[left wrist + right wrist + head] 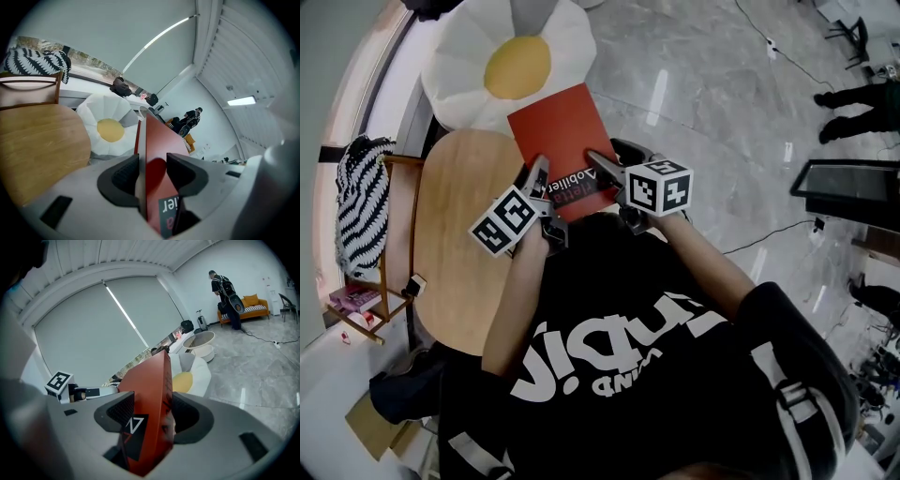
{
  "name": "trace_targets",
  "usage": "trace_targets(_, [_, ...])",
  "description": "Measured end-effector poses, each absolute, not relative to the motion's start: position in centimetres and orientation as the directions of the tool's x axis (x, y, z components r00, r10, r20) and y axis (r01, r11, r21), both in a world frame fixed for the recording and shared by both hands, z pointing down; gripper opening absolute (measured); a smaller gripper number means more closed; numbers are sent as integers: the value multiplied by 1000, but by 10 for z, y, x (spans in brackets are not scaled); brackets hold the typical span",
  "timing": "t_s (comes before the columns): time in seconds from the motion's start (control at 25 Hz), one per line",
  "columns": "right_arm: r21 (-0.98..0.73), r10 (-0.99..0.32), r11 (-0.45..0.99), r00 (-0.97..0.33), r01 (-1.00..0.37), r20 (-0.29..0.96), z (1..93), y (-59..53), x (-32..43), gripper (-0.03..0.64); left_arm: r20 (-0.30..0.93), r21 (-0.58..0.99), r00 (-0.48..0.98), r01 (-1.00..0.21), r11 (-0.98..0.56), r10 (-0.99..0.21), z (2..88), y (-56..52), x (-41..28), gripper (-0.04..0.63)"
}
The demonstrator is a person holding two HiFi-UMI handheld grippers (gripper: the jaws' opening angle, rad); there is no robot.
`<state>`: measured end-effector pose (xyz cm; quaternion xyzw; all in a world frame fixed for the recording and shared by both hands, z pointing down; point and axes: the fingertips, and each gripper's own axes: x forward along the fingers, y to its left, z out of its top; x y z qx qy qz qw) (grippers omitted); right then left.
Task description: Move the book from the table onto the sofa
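A red book (pixel 555 139) hangs in the air between my two grippers, over the far rim of the round wooden table (pixel 455 234) and the near edge of a white daisy-shaped floor sofa (pixel 517 66) with a yellow centre. My left gripper (pixel 536 184) is shut on the book's near left corner, and my right gripper (pixel 605 169) is shut on its near right edge. In the left gripper view the book (pixel 157 143) stands edge-on between the pads of the left gripper (pixel 153 174). In the right gripper view the book (pixel 147 380) fills the gap of the right gripper (pixel 153 414).
A wooden chair with a black-and-white striped cloth (pixel 361 202) stands left of the table. Grey marble floor (pixel 703 103) with cables lies to the right, with people's legs (pixel 853 98) and a black-framed panel (pixel 853 192) at the right edge. Far off stands an orange couch (pixel 253 305).
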<state>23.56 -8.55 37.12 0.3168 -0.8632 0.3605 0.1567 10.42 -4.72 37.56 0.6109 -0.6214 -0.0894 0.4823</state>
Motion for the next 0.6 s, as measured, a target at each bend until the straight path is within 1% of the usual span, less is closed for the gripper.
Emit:
trace_targets(0.28, [-522,-441,542,-751,-659,491,376,-117,230,241,485,696,217,-682,224,-847,380,-79,99,189])
trace_targets(0.6, [-522,-442,528,-742,-669,504,385,-172,224,241,488,711,229,-663,233,-842,390,-134,92,189])
